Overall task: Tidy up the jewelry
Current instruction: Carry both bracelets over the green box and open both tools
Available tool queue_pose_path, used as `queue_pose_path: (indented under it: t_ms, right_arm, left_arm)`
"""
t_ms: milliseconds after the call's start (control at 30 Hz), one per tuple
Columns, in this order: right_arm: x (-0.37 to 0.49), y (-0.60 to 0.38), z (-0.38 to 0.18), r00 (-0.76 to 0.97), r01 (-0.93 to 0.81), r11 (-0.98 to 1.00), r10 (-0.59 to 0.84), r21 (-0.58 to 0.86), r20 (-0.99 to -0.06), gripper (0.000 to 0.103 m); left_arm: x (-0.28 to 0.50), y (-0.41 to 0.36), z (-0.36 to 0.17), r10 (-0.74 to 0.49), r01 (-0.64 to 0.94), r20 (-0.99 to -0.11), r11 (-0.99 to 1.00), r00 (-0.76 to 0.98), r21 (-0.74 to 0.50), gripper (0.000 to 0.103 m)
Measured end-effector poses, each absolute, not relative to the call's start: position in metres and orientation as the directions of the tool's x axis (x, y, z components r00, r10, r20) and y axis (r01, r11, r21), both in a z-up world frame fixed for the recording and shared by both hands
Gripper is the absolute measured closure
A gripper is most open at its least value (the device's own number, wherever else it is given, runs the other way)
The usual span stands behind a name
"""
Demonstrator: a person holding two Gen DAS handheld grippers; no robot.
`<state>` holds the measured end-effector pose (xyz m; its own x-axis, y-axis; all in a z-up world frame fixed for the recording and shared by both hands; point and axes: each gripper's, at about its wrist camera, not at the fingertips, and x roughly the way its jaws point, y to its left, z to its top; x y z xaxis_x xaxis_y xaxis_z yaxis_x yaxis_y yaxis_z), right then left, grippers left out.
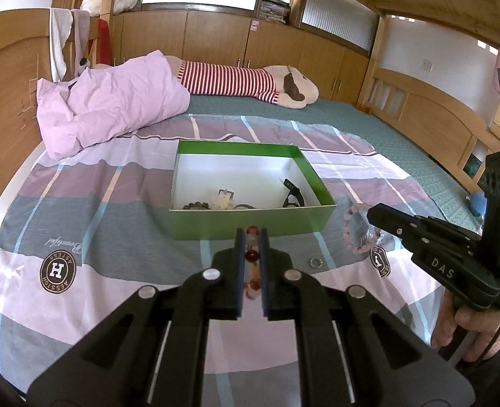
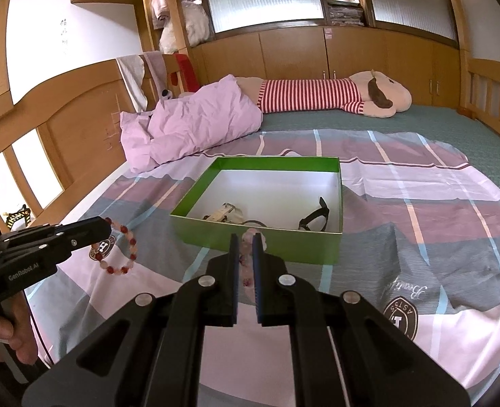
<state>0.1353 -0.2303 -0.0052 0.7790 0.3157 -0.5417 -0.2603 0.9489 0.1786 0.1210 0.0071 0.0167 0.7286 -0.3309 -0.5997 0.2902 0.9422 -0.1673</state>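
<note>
A green box (image 1: 250, 225) with a white inside sits on the bed, holding a dark bead string, a tagged piece and a black watch (image 1: 292, 195). My left gripper (image 1: 251, 232) is shut on a red and pink bead bracelet (image 1: 251, 256), held just in front of the box. It shows from the side in the right wrist view (image 2: 117, 249). My right gripper (image 2: 245, 237) is shut on a pale pink bead bracelet (image 2: 246, 261), near the box's front wall (image 2: 267, 242); that bracelet hangs from it in the left wrist view (image 1: 355, 227). A small silver ring (image 1: 316, 262) lies on the sheet.
A plaid pink and grey sheet (image 1: 114, 237) covers the bed. A crumpled pink quilt (image 1: 114, 108) and a long striped plush toy (image 1: 250, 81) lie behind the box. Wooden bed rails (image 1: 436, 118) and cabinets stand around.
</note>
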Motion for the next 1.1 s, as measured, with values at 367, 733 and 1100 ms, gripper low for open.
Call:
queue_pose_path:
  t_ms: [367,733,1100]
  right_arm:
    - [0.134,-0.235,-0.003,0.782,-0.263,0.948,0.319,0.181,-0.536,0.095]
    - [0.171,-0.224,0.006,0.783,-0.299,0.939,0.344,0.17,-0.519,0.095]
    - [0.28,-0.209,-0.024,0.76,-0.233,0.942,0.332,0.243,-0.559,0.095]
  left_arm:
    - [0.128,0.001,0.011,-0.325,0.287,-0.613,0.944,0.72,-0.164,0.095]
    - [0.165,-0.005,0.01,-0.304,0.261,-0.615,0.952,0.727,-0.163,0.095]
    - [0.296,-0.04,-0.008,-0.266,0.227,-0.649,0.963,0.713,-0.146,0.095]
